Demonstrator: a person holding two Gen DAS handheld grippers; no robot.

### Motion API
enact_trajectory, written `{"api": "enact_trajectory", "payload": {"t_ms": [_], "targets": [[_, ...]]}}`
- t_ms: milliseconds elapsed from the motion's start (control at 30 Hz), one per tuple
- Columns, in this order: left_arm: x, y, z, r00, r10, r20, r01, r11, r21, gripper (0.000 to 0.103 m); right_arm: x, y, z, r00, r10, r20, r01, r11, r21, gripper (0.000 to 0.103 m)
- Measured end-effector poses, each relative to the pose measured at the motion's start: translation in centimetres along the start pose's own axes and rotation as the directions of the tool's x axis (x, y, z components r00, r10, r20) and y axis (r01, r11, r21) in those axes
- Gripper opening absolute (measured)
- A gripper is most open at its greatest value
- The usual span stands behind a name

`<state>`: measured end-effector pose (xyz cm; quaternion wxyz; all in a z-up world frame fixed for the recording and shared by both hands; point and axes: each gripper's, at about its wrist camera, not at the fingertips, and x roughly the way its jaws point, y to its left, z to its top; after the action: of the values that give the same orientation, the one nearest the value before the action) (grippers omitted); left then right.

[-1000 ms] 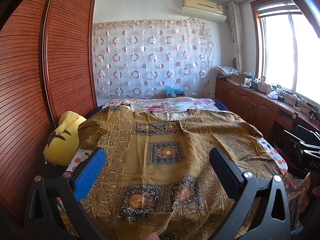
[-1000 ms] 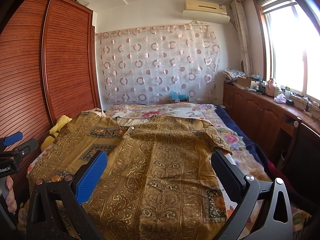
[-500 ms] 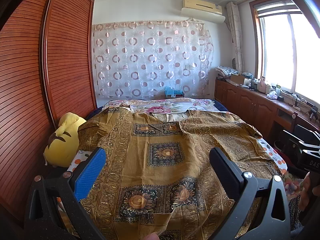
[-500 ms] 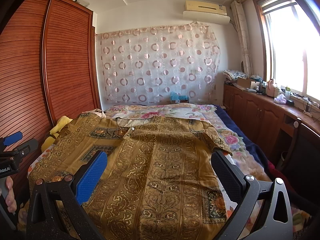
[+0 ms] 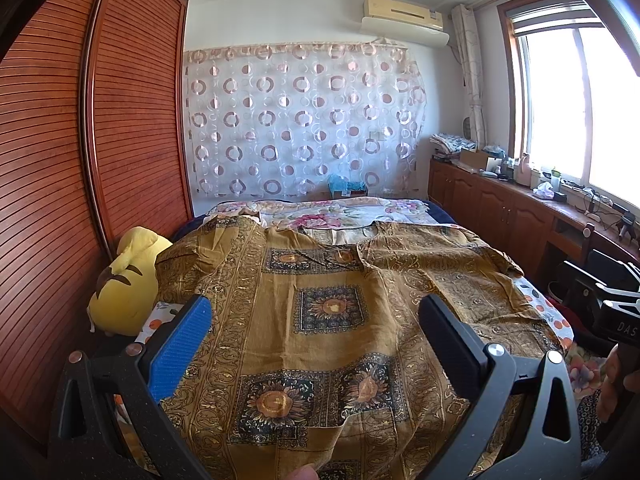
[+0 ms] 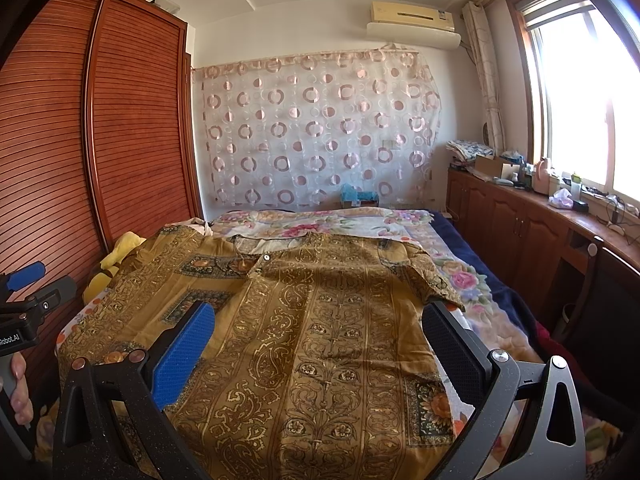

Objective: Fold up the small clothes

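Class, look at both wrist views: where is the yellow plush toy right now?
The yellow plush toy sits at the bed's left edge, wedged between the brown patterned shirt and the slatted wooden wardrobe; the right wrist view shows only part of it.

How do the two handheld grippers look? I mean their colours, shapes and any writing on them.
Both match: a black speckled frame with triangular cut-outs and silver screw heads. On the left gripper and the right gripper, one finger carries a blue ribbed pad, the other a black textured pad. Seen from the side, the left gripper's body shows white letters "Robot.AI"; the right's shows "DAS". No sleeves are visible.
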<state>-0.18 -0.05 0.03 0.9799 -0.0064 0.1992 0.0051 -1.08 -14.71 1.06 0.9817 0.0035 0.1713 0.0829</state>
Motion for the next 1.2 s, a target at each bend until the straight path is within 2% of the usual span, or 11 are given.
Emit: {"api": "enact_trajectory", "payload": {"t_ms": [633, 933, 1200], "targets": [[-0.2, 0.5, 0.3, 1.0, 0.0, 0.0, 0.0, 1.0, 0.001, 0.103, 0.3, 0.0, 0.0, 1.0, 0.008, -0.003, -0.008, 1.0, 0.004, 0.103], [0.2, 1.3, 1.7, 0.999, 0.005, -0.039, -0.006, 1.0, -0.01, 0.103, 1.9, 0.3, 0.0, 0.998, 0.067, -0.01, -0.067, 0.998, 0.008, 0.103], [2.0, 4.6, 0.8, 0.996, 0.049, -0.073, -0.05, 0.999, -0.01, 0.103, 3.8, 0.8, 0.4, 0.991, 0.135, -0.022, -0.135, 0.991, -0.009, 0.103]]}}
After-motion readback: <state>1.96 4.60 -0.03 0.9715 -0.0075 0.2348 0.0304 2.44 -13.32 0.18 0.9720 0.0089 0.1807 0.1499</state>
